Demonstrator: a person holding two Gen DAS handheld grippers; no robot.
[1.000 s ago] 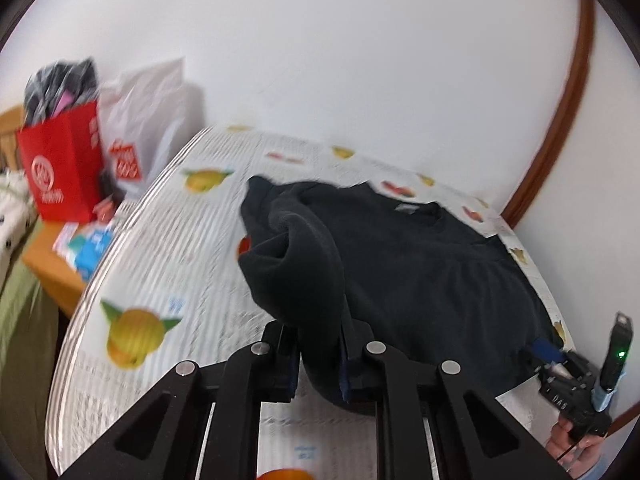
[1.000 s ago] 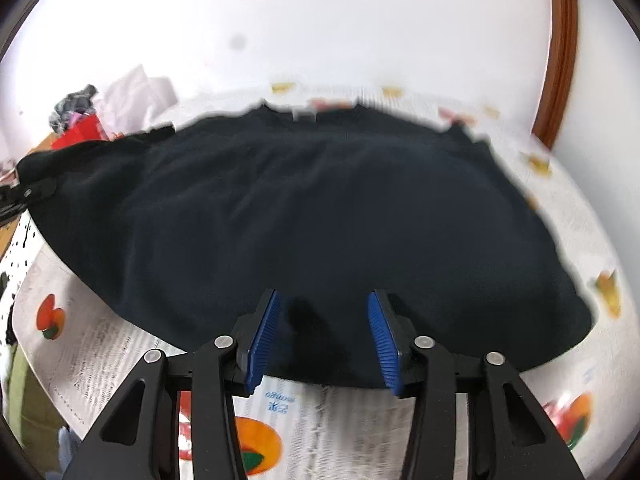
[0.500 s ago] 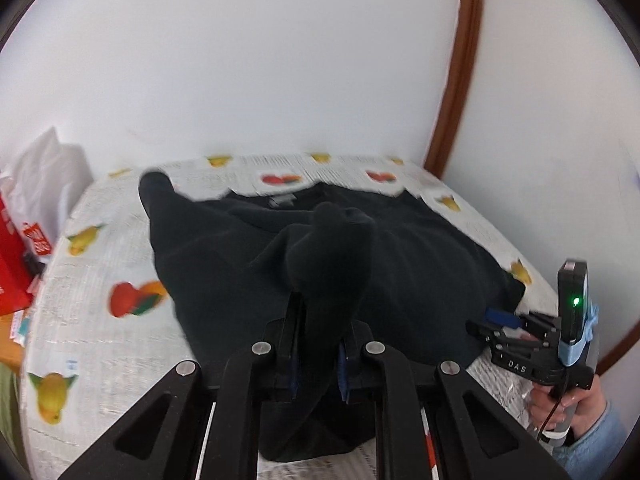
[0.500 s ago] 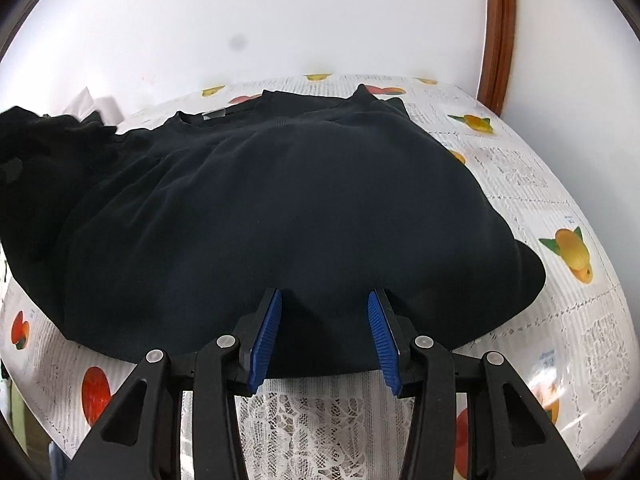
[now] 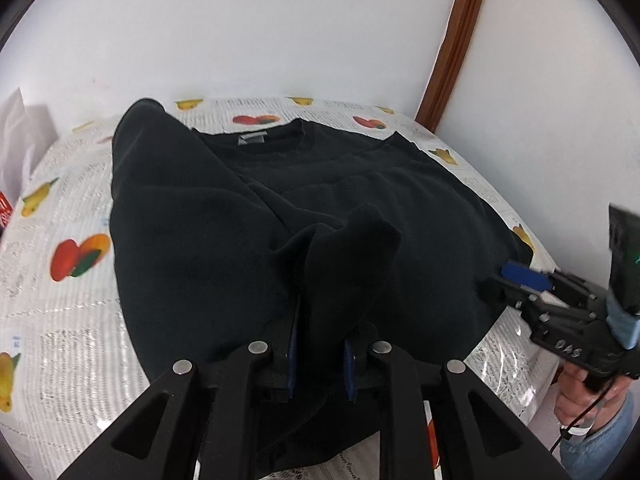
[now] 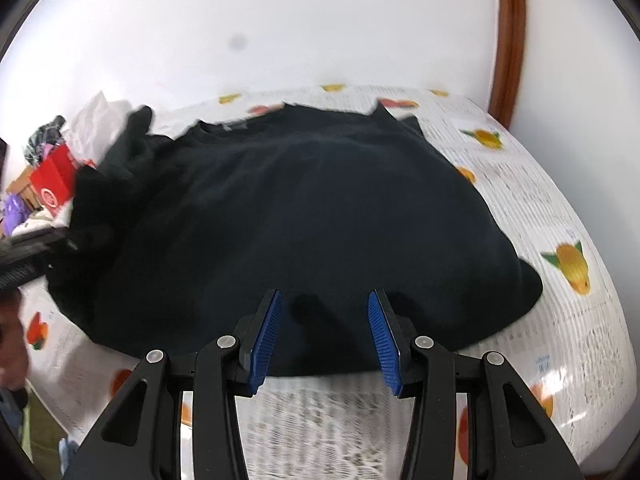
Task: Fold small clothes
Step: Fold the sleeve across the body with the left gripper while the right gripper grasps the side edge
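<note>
Left claw [image 5: 319,354] jaws just easing apart around the sleeve [image 5: 352,264], now over the sweater [image 5: 420,208] mid-frame; I'm releasing it. Right claw [image 6: 324,338] hangs half-open, empty.

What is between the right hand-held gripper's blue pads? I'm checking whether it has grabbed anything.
Nothing is gripped: in the right wrist view the right hand-held gripper stands open, with the black sweatshirt's hem lying flat below the gap.

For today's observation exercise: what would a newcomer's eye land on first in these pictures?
A big black sweatshirt spread across the fruit-print tablecloth fills both views. Its sleeve sits bunched between the left gripper pads, folded over the body. The right gripper hovers open at the near hem.
</note>
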